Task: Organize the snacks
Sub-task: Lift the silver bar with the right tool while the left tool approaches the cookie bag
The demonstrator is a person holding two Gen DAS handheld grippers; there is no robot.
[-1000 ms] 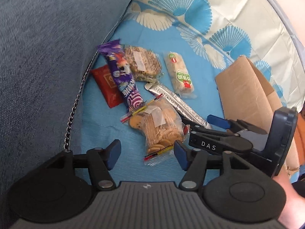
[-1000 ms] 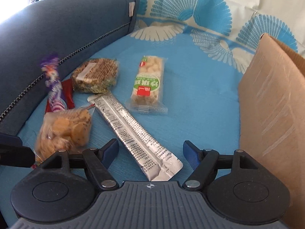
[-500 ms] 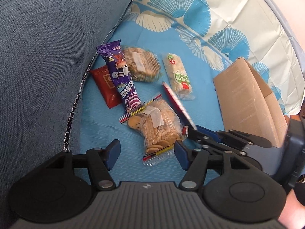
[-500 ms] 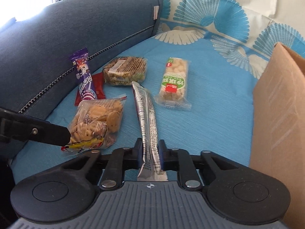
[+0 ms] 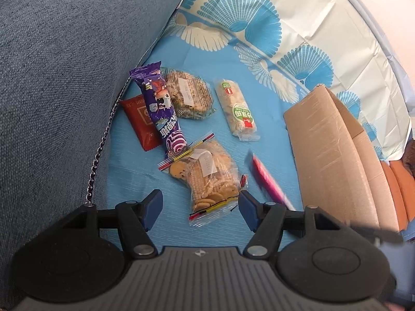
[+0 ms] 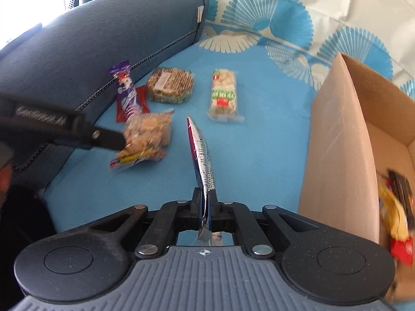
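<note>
My right gripper (image 6: 205,202) is shut on a long silver and pink snack stick (image 6: 200,153), held edge-up above the blue cloth, left of the cardboard box (image 6: 334,140). The stick shows blurred in the left wrist view (image 5: 267,181). My left gripper (image 5: 199,208) is open and empty, just in front of a clear bag of biscuits (image 5: 210,176). Beyond lie a purple packet (image 5: 160,108), a red packet (image 5: 141,121), a round grain cake (image 5: 189,97) and a green-label puffed bar (image 5: 238,108).
The blue sofa arm (image 5: 59,77) with a metal chain (image 5: 99,150) rises on the left. The open box (image 5: 326,155) stands on the right and holds some packets (image 6: 399,220). A patterned cloth (image 5: 272,26) drapes up at the back.
My right gripper closed on the snack stick, lifted it off the cloth and carried it right towards the box. My left gripper has stayed open over the biscuit bag.
</note>
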